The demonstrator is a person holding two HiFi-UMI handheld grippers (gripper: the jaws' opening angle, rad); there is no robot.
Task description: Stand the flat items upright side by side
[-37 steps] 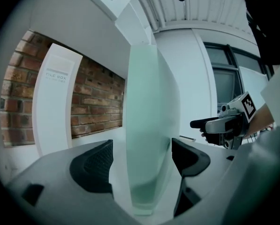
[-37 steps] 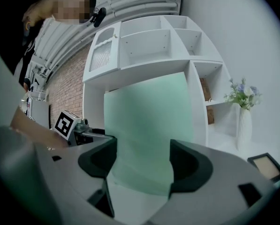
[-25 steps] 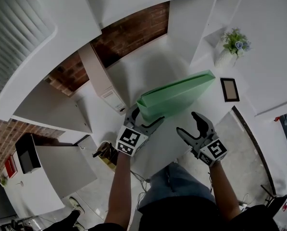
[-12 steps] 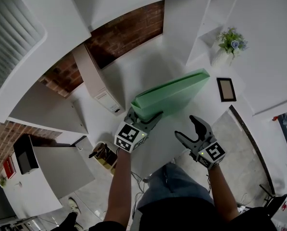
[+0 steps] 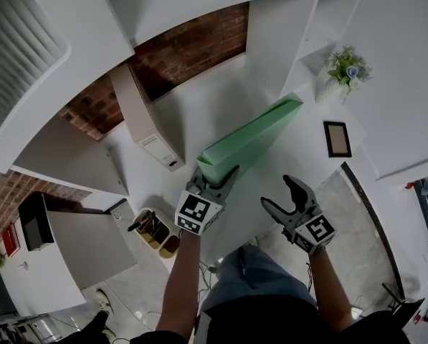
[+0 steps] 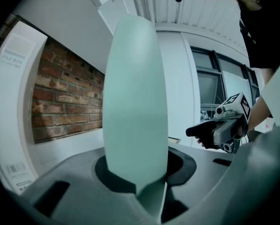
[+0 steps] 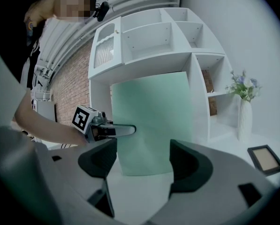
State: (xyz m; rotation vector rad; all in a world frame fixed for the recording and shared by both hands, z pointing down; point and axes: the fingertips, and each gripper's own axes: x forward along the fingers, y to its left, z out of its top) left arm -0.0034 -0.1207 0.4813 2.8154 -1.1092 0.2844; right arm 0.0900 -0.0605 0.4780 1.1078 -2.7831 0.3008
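Head view, white table (image 5: pixel 199 113): it carries everything here, with bare surface on both sides of the folder, room enough to line further flat items up next to it.
Shelf unit (image 7: pixel 154 36): stands at the far end of the table; the folder's far end points towards it.
File box (image 5: pixel 145 124): upright on the left, well apart from the folder, probably the neighbour the row is meant to build against.
Green folder (image 5: pixel 253 138): stands on its long edge on the table, its broad face towards the right gripper view.
Left gripper (image 5: pixel 217 172): its jaws have just been closing and now pinch the folder's near end, which fills the gap between the pads (image 6: pixel 112 175). The grip at one end likely keeps the thin folder from toppling.
Right gripper (image 5: pixel 278 192): jaws wide apart and empty, just beside the folder's face, seemingly ready to steady it.
Vase of flowers (image 5: pixel 343 74): far right, out of the way.
Picture frame (image 5: pixel 337 138): lies flat near the vase.
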